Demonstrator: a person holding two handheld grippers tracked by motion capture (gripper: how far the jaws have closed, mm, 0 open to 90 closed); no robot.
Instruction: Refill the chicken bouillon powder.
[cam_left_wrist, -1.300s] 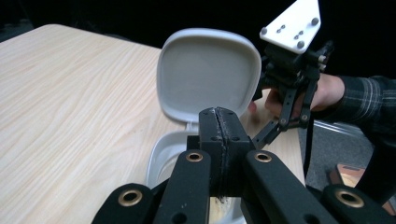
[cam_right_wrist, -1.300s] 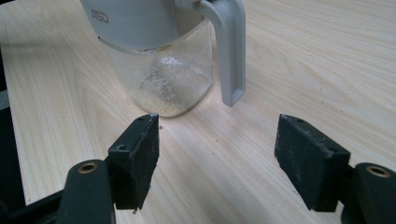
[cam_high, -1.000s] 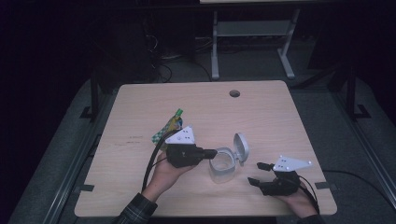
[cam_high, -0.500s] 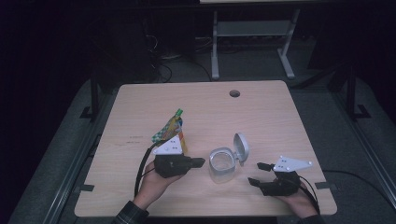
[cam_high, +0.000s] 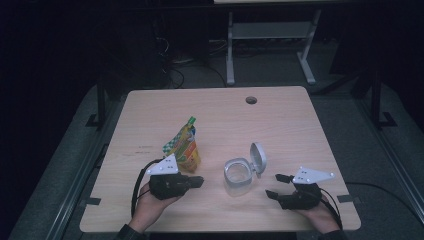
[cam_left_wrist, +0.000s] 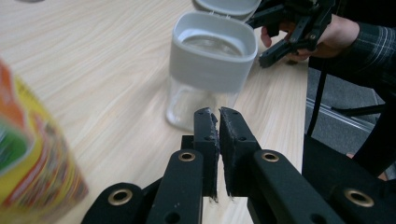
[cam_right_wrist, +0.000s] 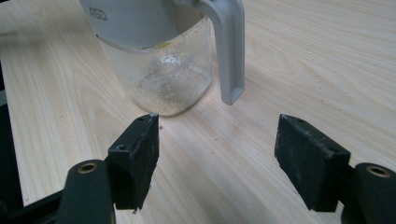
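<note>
**Open jar between two grippers, pouch at the left**

High view: on the pale wood table (cam_high: 310, 130), a clear container (cam_high: 237, 176) with grey collar and flipped-up lid stands between the left gripper (cam_high: 199, 181) and right gripper (cam_high: 276, 185). A yellow-green snack pouch (cam_high: 183, 147) stands just behind the left gripper.

Left gripper view: jaws pressed together, empty, pointing at the container; pouch blurred at left.

Right gripper view: jaws spread wide, container near; residue specks cling to its transparent wall.

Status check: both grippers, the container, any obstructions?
Left gripper shut, empty. Right gripper open, empty. Clear plastic container with grey flip lid upright between them, lid open. Yellow snack pouch beside left gripper, clear of container.
</note>
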